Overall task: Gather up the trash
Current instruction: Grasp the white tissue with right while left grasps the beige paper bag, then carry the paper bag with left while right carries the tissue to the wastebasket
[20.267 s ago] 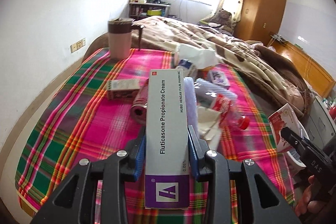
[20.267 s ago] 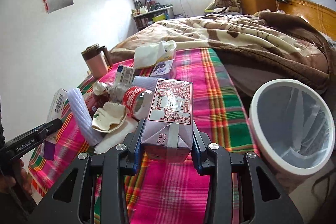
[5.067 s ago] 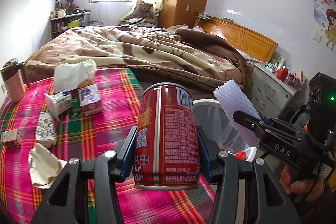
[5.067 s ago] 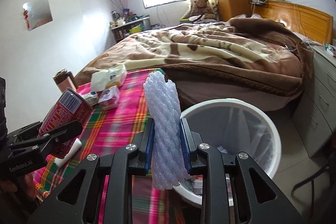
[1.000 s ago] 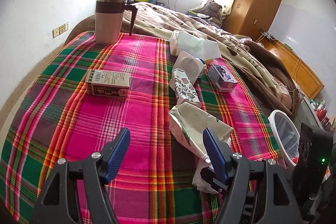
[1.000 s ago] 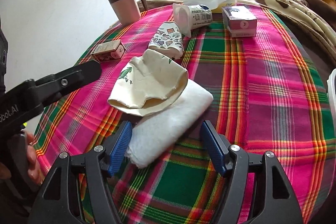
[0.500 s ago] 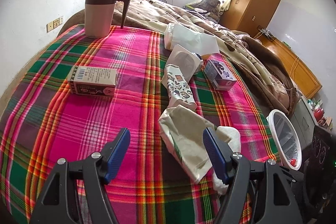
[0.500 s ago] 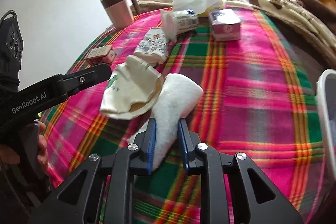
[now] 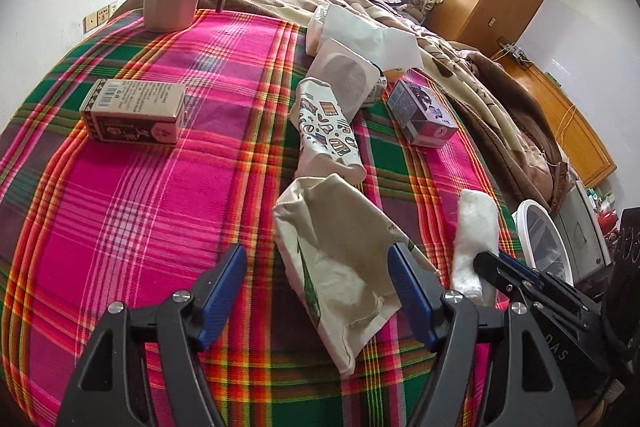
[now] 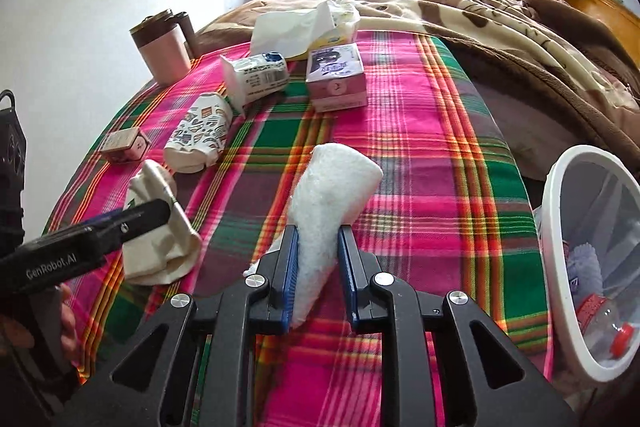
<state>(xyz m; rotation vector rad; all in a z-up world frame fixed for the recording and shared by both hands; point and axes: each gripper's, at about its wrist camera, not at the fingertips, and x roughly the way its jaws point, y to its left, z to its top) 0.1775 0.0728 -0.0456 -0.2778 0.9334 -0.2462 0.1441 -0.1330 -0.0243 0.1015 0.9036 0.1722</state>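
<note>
White foam roll [image 10: 332,187] clamped in right gripper [image 10: 318,275], its long axis pointing ahead; bin [image 10: 560,211] sits past the bed's right edge. Left gripper [image 9: 316,287], jaws apart, straddles crumpled bag [image 9: 340,259].

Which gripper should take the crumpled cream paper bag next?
Left. The left gripper stands open astride the cream paper bag, while the right gripper is shut on the white foam wad.
</note>
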